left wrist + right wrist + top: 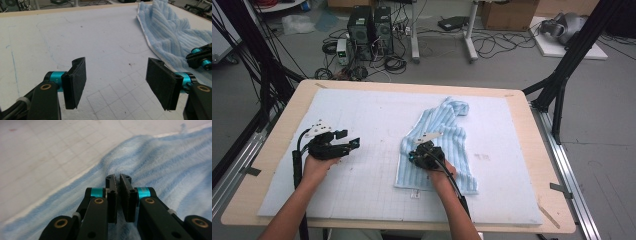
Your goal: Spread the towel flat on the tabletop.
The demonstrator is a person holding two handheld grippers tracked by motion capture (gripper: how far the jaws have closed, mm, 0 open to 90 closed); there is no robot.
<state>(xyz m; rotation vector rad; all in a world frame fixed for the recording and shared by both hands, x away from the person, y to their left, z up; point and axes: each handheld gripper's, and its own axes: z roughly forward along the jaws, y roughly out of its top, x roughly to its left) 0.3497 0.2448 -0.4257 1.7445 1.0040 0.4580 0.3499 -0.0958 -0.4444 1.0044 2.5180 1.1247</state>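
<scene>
Forearms entering at the near edge of the table (272, 150), one hand on each gripper. Right gripper (421, 156) sitting on the light blue striped towel (447, 131), low on its left side, just in from the left hem. In the right gripper view, jaws nearly together, only a thin slit between the pads (113, 195); tips (118, 178) pressing down into a raised fold of the towel (170, 167). Cannot tell whether cloth is actually pinched in the slit — fold bunching right at the tips, nothing visibly between the pads lower down.

Left gripper (346, 145) hovering over the bare white gridded mat (377, 115), well left of the towel, pointing right toward it. In the left gripper view, jaws standing wide apart (117, 75), nothing between them, just mat (75, 35) beyond.

Towel lying right of centre on the mat: near part spreading flat toward the near edge, far part narrowing and rumpling into a bunched end at the far side. White hem (150, 45) running along its left border, right gripper's tips (200, 56) showing at the right of the left gripper view, on the towel (170, 27).

Floor beyond the far edge: computer towers (369, 30), loose cables, cardboard box (507, 14).
</scene>
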